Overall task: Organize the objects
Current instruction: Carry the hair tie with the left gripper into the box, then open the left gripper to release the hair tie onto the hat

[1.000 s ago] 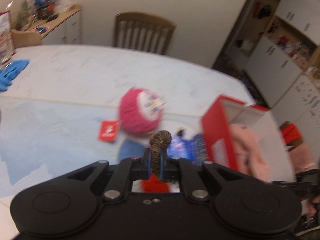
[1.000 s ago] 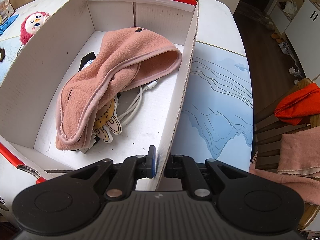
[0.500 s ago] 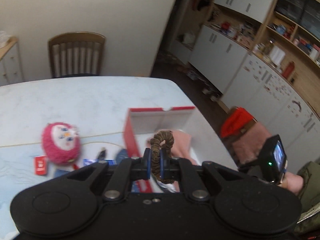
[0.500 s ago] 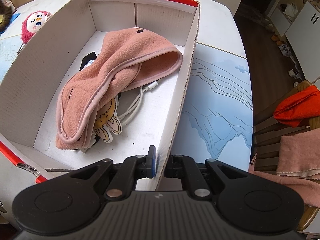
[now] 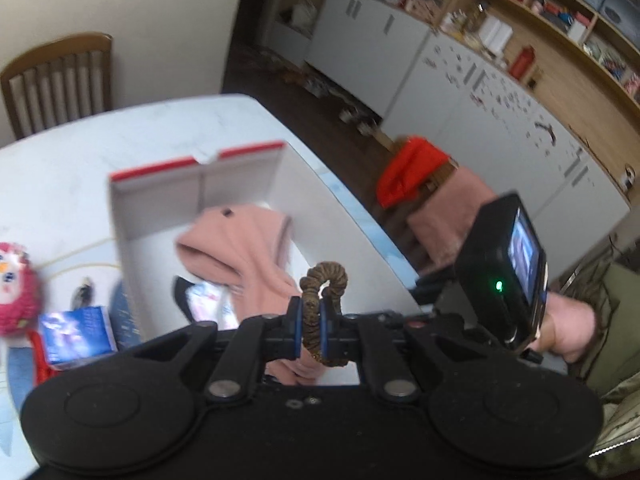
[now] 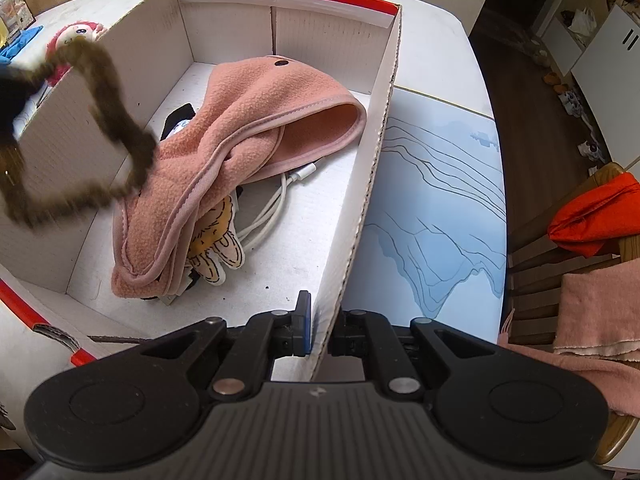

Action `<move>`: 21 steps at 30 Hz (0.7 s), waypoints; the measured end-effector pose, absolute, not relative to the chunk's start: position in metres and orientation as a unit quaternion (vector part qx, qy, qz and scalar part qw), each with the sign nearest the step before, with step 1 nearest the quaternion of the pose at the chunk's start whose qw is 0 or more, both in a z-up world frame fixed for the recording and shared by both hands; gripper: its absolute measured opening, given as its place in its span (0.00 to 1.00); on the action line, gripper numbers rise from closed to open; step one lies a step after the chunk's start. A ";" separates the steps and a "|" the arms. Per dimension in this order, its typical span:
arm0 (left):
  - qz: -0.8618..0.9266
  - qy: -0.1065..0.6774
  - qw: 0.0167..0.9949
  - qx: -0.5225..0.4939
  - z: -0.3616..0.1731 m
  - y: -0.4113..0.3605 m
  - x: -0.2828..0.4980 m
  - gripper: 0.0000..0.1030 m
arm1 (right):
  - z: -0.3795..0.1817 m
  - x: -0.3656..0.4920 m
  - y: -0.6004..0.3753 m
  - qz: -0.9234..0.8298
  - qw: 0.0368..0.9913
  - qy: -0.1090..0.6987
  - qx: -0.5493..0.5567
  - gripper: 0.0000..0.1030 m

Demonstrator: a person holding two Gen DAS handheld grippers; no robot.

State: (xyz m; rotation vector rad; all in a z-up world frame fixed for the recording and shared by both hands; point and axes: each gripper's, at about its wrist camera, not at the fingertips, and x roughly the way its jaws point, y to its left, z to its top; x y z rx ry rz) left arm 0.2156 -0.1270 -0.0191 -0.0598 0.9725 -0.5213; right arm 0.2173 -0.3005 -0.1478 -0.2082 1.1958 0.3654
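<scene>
My left gripper [image 5: 310, 322] is shut on a brown scrunchie [image 5: 324, 292], which hangs over the open white cardboard box [image 5: 160, 216] with red edges. In the right wrist view the same scrunchie [image 6: 100, 132] dangles blurred above the box's left wall. Inside the box lie a pink fleece headband [image 6: 248, 152], a white cable [image 6: 276, 208] and a small cartoon figure [image 6: 218, 252]. My right gripper [image 6: 320, 322] is shut on the box's right wall [image 6: 372, 148], near its front corner.
A pink plush toy [image 5: 14, 280] and a blue packet [image 5: 76, 336] lie on the table left of the box. A chair [image 6: 592, 240] with orange and pink cloths stands to the right. Another wooden chair [image 5: 56, 76] stands behind the table.
My left gripper has carried the scrunchie rightward from above the plush toy to over the box, and it now shows in the right wrist view. The right gripper has kept still on the box wall.
</scene>
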 end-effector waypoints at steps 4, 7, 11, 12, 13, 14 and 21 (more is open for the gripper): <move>-0.261 0.484 0.835 0.014 -0.041 -0.148 0.218 0.06 | -0.148 0.217 -0.300 0.172 0.806 0.558 -0.098 0.07; -0.263 0.499 0.825 0.043 -0.057 -0.160 0.218 0.06 | -0.147 0.217 -0.300 0.173 0.806 0.558 -0.100 0.07; -0.260 0.523 0.810 0.056 -0.077 -0.166 0.221 0.06 | -0.148 0.217 -0.299 0.175 0.805 0.557 -0.102 0.07; -0.258 0.529 0.807 0.058 -0.082 -0.167 0.223 0.06 | -0.148 0.217 -0.300 0.176 0.805 0.557 -0.104 0.07; -0.256 0.534 0.804 0.059 -0.087 -0.167 0.225 0.06 | -0.148 0.217 -0.299 0.176 0.805 0.557 -0.105 0.07; -0.255 0.540 0.800 0.059 -0.090 -0.167 0.227 0.06 | -0.148 0.217 -0.299 0.177 0.805 0.556 -0.105 0.07; -0.250 0.556 0.789 0.069 -0.102 -0.173 0.234 0.10 | -0.148 0.216 -0.299 0.181 0.804 0.555 -0.112 0.07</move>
